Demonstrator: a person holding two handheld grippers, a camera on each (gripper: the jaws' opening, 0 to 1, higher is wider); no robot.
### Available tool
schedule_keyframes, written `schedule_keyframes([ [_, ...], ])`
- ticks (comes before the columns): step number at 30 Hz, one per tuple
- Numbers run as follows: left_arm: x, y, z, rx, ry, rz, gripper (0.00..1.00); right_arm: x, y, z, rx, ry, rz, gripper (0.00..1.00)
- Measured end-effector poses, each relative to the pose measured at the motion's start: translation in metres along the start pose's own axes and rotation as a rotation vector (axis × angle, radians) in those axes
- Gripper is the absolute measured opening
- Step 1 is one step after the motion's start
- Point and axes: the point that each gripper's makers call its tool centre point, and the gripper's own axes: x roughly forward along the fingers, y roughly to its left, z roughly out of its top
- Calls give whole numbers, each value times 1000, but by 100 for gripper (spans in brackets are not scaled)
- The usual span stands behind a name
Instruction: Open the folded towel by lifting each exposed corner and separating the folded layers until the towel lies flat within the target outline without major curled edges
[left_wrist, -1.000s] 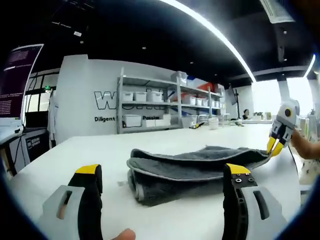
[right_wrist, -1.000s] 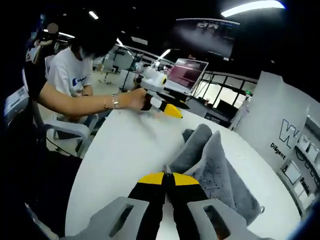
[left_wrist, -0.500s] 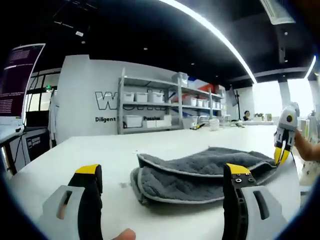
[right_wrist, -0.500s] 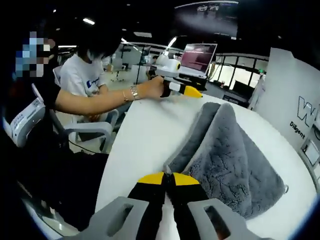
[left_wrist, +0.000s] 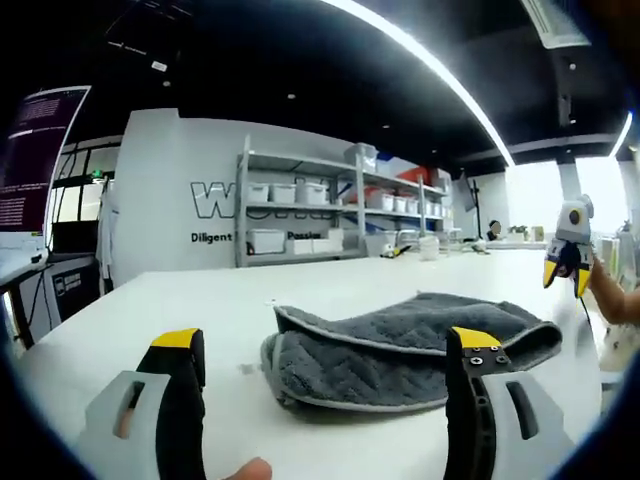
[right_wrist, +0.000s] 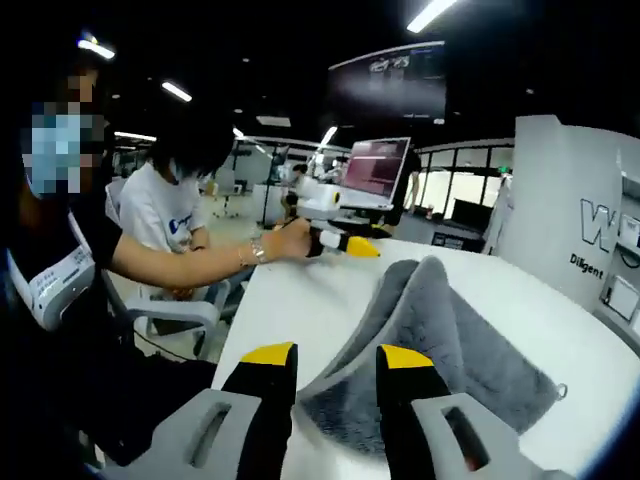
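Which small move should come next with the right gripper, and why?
Probably lower the right gripper again and pinch the towel's raised near edge, then lift it outward. Its jaws stand open above that edge, and the towel is folded in layers on the table. The left gripper is open too.

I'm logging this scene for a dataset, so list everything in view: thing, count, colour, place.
towel: one, grey, still folded, on the table ahead of both grippers.
table: one, white, under the towel.
shelving rack: one, grey, holding white bins, against the far wall.
wall panel: one, white with dark lettering, behind the rack.
laptop: one, screen lit pinkish, beyond the table's far end in the right gripper view.
seated person: one, white shirt, beside the table.
left gripper: grey with yellow tips, jaws wide apart, short of the towel.
right gripper: grey with yellow tips, jaws apart over the towel's edge.
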Motion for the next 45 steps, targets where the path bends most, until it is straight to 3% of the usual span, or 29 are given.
schedule_keyframes([
  [3,-1,-3,-1,2,1,1,99,-7,-40,13,68,-66,-141,29],
  [5,-1,-2,-1,2,2,1,99,-13,-68,20,158,-114,-228,28],
  [6,-1,-2,0,2,2,0,99,-15,-75,20,169,-118,-247,28],
  [8,-1,-2,0,2,2,0,99,-15,-92,16,170,-96,-302,28],
  [9,-1,-3,-1,3,2,0,99,-13,-111,5,152,-32,-358,27],
  [12,-1,-3,-1,4,3,0,99,-9,-140,-15,113,73,-450,27],
  [14,-1,-3,-1,5,6,1,99,-3,-151,-27,113,123,-452,27],
  [22,-1,-8,-3,13,14,-6,99,32,-188,-53,208,205,-462,25],
  [28,-1,-7,-3,16,17,-6,99,70,-193,-63,241,276,-414,25],
  [31,-3,-8,-3,17,15,-7,99,83,-197,-62,245,279,-405,25],
  [34,-4,-5,2,8,-6,-5,99,97,-189,-67,245,316,-387,25],
  [35,-4,-5,2,5,-5,-6,99,101,-198,-66,246,326,-380,25],
  [44,-4,-6,2,3,-4,-13,98,117,-208,-78,328,336,-389,25],
  [45,-4,-7,2,2,-4,-16,99,115,-201,-81,334,348,-390,25],
])
